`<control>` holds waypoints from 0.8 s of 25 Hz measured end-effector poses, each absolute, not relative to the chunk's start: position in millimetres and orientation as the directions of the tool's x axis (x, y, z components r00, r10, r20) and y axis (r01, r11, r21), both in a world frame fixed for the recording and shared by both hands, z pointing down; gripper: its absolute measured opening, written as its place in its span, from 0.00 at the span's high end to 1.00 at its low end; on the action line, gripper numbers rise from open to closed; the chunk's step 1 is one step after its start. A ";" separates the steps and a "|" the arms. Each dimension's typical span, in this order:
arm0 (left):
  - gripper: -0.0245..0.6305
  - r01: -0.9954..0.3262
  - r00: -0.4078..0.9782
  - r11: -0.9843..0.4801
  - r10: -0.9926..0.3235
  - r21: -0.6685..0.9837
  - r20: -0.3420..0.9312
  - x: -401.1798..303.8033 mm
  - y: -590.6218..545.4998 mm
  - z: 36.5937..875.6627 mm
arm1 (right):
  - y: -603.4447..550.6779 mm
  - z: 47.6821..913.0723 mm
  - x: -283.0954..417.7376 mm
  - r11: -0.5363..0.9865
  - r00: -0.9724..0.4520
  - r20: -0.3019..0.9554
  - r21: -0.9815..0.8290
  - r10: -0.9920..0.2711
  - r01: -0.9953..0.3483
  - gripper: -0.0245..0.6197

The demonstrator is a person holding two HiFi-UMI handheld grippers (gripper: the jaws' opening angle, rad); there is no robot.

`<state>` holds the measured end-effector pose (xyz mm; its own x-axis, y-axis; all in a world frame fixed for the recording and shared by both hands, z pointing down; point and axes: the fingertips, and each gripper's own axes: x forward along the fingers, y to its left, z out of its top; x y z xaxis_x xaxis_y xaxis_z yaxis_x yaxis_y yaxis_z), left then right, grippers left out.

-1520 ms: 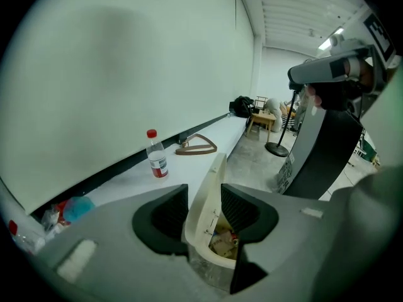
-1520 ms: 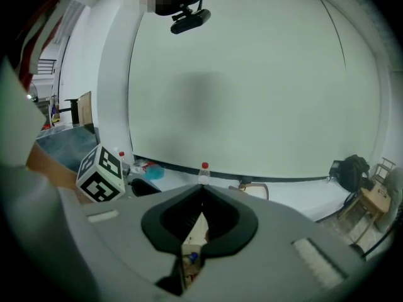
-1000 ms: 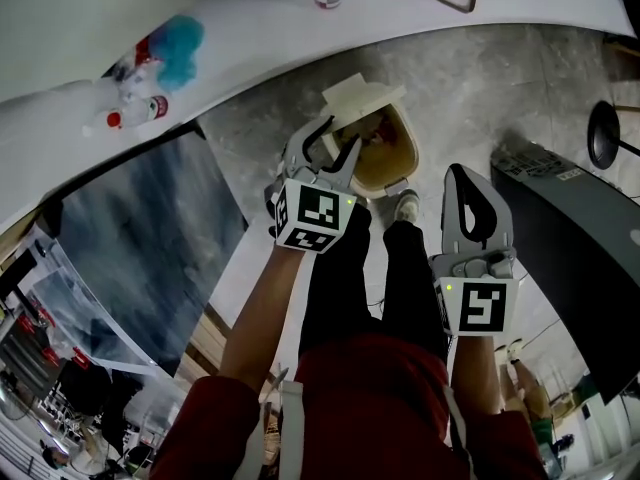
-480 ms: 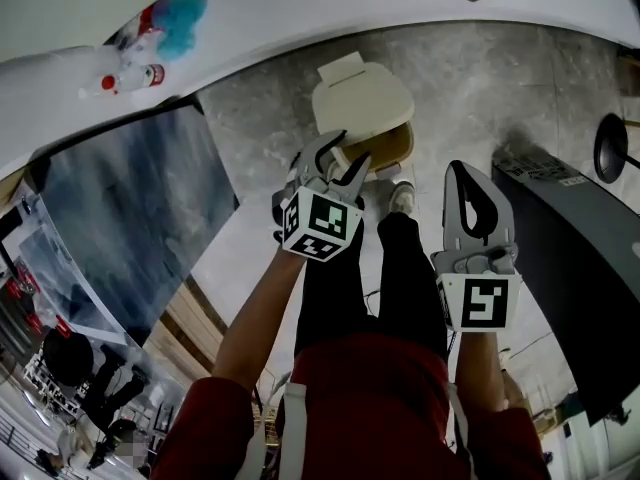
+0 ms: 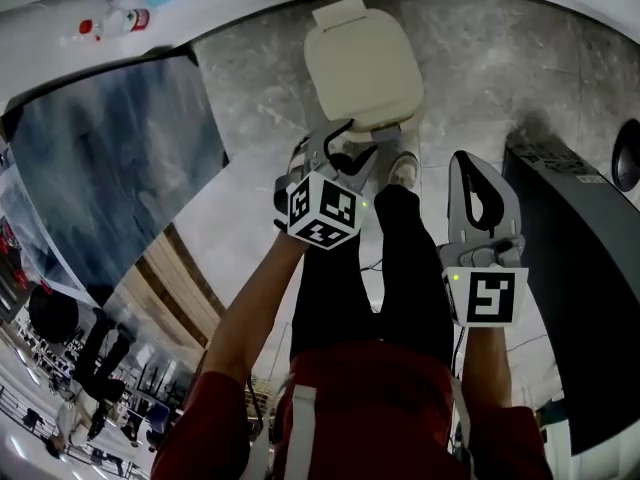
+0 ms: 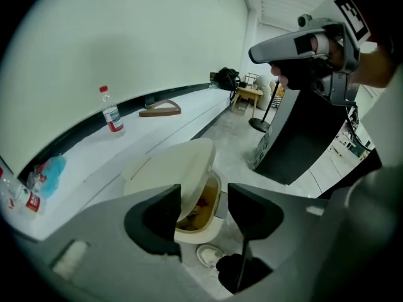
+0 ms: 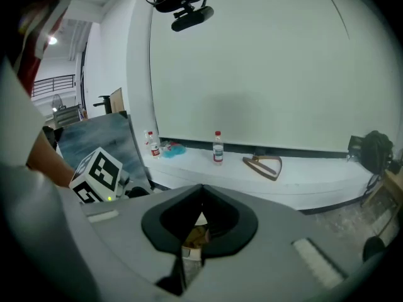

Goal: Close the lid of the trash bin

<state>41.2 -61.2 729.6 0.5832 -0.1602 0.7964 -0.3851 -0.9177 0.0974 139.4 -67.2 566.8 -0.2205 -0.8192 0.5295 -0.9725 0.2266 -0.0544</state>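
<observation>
The cream trash bin (image 5: 395, 128) stands on the floor in front of the person's feet. In the head view its lid (image 5: 362, 63) covers almost all of it. In the left gripper view the lid (image 6: 167, 172) is tilted up over the bin (image 6: 208, 222), and brown waste shows in the gap. My left gripper (image 5: 350, 140) (image 6: 204, 209) hovers just in front of the bin. Its jaws have just been opening, and the lid's edge shows in the gap without either pad pressing on it. My right gripper (image 5: 465, 166) (image 7: 201, 214) is shut on nothing, off to the right of the bin.
A white ledge (image 6: 157, 128) along the wall carries a water bottle (image 6: 111, 118), a wooden triangle (image 6: 160, 110) and more bottles (image 5: 105, 23). A black cabinet (image 5: 585, 268) stands to the right, a grey-blue board (image 5: 110, 168) to the left. The person's shoe (image 5: 405, 171) touches the bin's base.
The lid has swung down from standing open to lying over the bin. The left gripper came down with it and spread its jaws. The right gripper has sunk a little.
</observation>
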 end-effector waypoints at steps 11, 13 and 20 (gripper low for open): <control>0.59 -0.429 0.497 -0.897 -0.134 0.108 0.858 46.7 -18.8 816.5 | -30.0 643.3 152.8 0.276 -0.293 0.578 -0.120 -0.761 -0.954 0.96; 0.58 -0.424 0.482 -0.900 -0.130 0.101 0.866 48.1 -15.2 829.6 | -26.2 655.2 153.3 0.294 -0.309 0.583 -0.122 -0.752 -0.948 0.96; 0.56 -0.404 0.472 -0.908 -0.103 0.111 0.875 47.8 -10.4 850.5 | -23.9 673.2 148.3 0.321 -0.333 0.597 -0.130 -0.730 -0.938 0.96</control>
<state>47.8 -10.4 850.5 0.4725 -0.1030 0.8753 -0.4039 -0.9080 0.1111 148.3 -23.9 673.2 -0.3325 -0.7301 0.5970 -0.9381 0.3209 -0.1301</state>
